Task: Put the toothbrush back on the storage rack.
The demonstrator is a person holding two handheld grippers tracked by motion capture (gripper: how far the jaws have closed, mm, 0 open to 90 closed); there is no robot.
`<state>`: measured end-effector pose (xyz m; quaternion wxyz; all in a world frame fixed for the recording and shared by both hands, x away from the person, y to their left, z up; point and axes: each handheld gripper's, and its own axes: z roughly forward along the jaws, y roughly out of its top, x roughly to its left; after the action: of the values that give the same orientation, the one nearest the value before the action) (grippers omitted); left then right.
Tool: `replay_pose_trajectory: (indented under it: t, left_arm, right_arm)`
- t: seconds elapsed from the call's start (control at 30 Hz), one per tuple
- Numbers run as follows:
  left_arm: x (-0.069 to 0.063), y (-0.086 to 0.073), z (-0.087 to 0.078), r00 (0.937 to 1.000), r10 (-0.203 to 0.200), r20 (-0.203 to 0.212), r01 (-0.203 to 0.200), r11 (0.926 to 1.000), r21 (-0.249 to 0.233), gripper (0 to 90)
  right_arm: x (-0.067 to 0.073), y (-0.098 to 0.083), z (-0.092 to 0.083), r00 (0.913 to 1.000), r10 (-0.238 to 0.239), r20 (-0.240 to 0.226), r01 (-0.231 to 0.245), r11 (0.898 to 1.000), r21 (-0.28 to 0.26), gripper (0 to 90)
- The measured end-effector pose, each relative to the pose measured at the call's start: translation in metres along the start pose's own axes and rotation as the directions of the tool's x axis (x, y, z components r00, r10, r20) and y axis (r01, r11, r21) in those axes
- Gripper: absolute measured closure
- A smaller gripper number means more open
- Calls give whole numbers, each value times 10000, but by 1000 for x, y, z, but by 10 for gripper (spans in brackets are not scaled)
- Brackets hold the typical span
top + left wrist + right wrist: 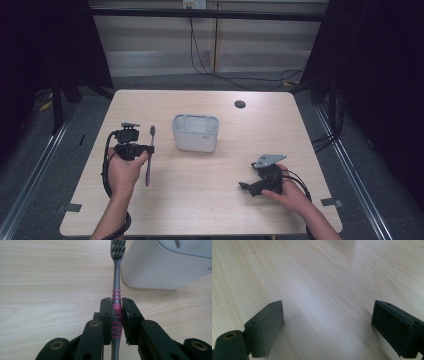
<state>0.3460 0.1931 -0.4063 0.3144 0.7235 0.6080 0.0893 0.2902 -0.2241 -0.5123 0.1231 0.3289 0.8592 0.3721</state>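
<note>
High view, left gripper (148, 150): I hold it over the left part of the table (210, 200), jaws closed on the toothbrush (149, 160)
High view, toothbrush: it hangs clamped at its middle, dark bristle head toward the far edge, pink end toward me, just left of the white holder (195, 133)
High view, white holder: a rounded white box near the middle of the table, standing apart from both of my grippers
High view, right gripper (243, 186): it lies low at the right near part of the table in my right hand (289, 194), well apart from the holder
Left gripper view, fingers (107, 315): narrow, both pads pressing on the pink ribbed grip of the toothbrush (116, 290)
Left gripper view, toothbrush: grey neck and dark bristles stick out ahead of my jaws, the head close beside the wall of the white holder (165, 267), and I cannot tell whether they touch
Right gripper view, fingers (268, 325): wide apart, nothing between them, bare wood of the table (324, 277) beneath
</note>
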Motion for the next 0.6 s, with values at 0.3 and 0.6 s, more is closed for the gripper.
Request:
replay_pose_trajectory:
  t: [0.3,0.6]
  left_arm:
    - [3,0,-5,9997,-34,234,51,9972,-747,793]
    - [1,1,-9,9989,102,464,-33,9892,-1469,793]
  right_arm:
    - [0,0,0,10000,4,1,-4,10000,-5,103]
    - [0,0,0,10000,0,2,0,10000,-3,103]
